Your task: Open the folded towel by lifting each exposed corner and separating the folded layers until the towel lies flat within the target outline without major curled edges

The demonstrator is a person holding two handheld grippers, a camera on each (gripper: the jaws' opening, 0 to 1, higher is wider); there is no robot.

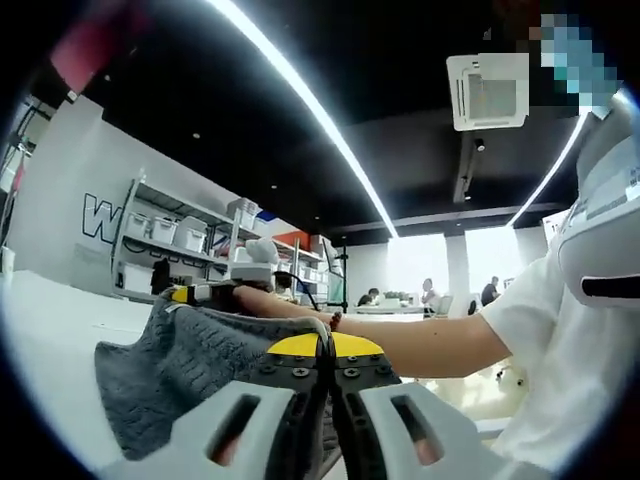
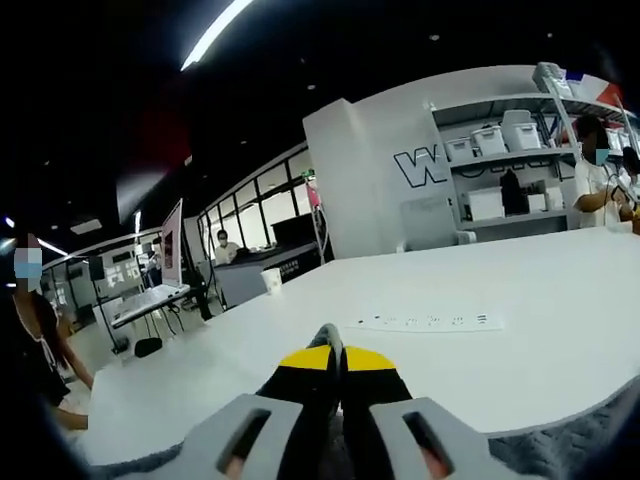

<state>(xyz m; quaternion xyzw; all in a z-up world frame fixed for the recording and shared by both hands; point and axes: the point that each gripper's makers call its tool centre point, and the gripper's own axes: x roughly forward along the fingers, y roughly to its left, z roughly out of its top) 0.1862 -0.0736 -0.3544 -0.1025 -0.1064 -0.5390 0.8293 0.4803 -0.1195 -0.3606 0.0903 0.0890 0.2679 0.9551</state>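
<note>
Grey knitted towel [image 1: 190, 375] I see lifted and draped in soft folds, one edge pinched between my left jaws, its far part held up, another grey strip along my right view's bottom [image 2: 560, 450]

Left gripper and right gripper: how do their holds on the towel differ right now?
The left gripper is shut on a thick bunched fold of the grey towel, which rises beside its jaws; the right gripper is shut on a thin edge, with towel showing low at the view's corners. The left gripper faces the person's arm; the right gripper faces bare white table. Both have yellow-tipped jaws closed together.
</note>
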